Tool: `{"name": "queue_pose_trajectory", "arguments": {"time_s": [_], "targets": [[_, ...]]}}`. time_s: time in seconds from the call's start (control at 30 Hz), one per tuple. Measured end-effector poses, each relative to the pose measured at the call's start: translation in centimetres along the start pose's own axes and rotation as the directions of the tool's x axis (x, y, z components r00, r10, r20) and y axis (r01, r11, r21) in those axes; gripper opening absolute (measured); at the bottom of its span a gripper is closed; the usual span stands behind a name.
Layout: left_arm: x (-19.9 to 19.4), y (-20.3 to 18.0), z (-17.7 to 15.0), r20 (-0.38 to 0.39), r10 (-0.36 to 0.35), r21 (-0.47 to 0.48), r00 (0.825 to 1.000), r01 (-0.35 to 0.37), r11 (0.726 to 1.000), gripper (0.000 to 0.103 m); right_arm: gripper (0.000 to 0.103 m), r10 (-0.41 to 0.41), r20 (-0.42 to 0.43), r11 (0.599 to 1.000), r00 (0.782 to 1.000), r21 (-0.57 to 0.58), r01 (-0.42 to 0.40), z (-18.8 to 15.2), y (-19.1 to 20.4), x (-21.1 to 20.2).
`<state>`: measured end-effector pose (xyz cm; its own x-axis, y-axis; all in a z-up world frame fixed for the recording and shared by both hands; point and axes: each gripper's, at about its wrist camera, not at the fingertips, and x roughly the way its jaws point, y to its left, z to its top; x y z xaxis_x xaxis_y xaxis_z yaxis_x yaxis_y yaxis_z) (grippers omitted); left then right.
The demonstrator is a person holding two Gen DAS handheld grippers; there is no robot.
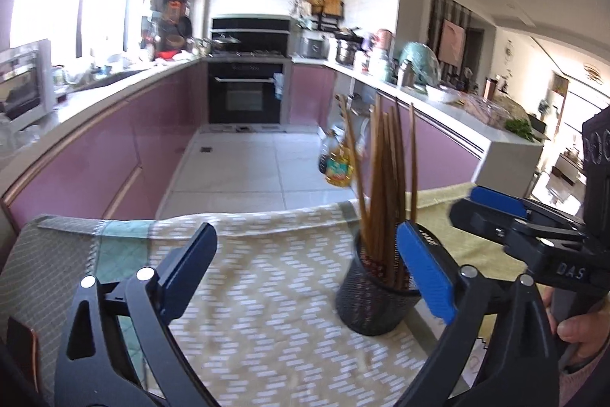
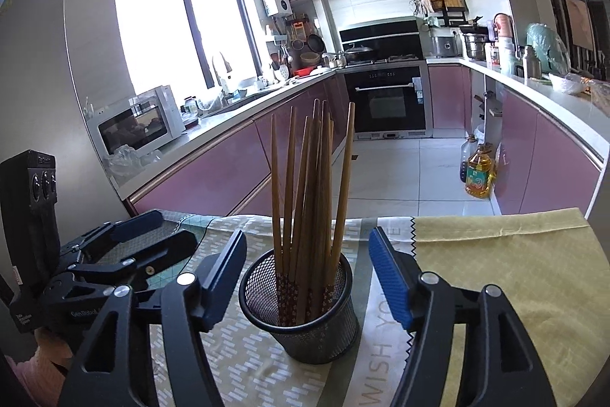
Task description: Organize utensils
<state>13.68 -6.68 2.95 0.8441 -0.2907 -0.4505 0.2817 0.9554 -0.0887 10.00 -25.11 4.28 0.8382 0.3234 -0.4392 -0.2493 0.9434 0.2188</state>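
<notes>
A black mesh cup full of several wooden chopsticks stands upright on the patterned tablecloth. My right gripper is open, its jaws on either side of the cup and not pressing on it. In the left wrist view the cup and chopsticks sit just inside the blue right finger, which hides part of the rim. My left gripper is open with only cloth between its jaws. Each gripper shows in the other's view: the right gripper at the right, the left gripper at the left.
A yellow cloth covers the table's right part. The table's far edge drops to a tiled floor with an oil bottle. Purple cabinets and cluttered counters line both sides. A hand holds the right gripper's handle.
</notes>
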Motion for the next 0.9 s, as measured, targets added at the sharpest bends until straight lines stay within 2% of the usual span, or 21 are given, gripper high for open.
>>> {"name": "queue_pose_trajectory", "arguments": {"time_s": [0.03,0.2,0.4,0.8,0.9], "targets": [[-0.7,0.3,-0.3,0.02,0.021,-0.003,1.0,-0.021,1.0,0.097,0.081,-0.015,0.014,1.0,1.0,-0.014,0.015,-0.3,0.3,-0.4],[-3.4,1.5,-1.4,0.069,0.09,-0.016,0.994,-0.089,0.996,0.097,0.096,-0.061,0.067,0.996,0.996,-0.063,0.066,-1.6,1.8,-2.1],[-6.7,2.0,-3.0,0.136,0.164,-0.016,0.977,-0.163,0.986,0.097,0.096,-0.088,0.136,0.988,0.987,-0.117,0.105,-2.9,3.6,-3.8],[-10.3,1.2,-4.5,0.233,0.23,0.025,0.945,-0.243,0.97,0.097,0.096,-0.104,0.206,0.982,0.973,-0.132,0.133,-5.1,5.5,-5.3],[-10.8,1.1,-4.5,0.244,0.23,0.024,0.942,-0.243,0.97,0.097,0.096,-0.104,0.216,0.981,0.971,-0.138,0.135,-5.4,5.8,-5.7]]}}
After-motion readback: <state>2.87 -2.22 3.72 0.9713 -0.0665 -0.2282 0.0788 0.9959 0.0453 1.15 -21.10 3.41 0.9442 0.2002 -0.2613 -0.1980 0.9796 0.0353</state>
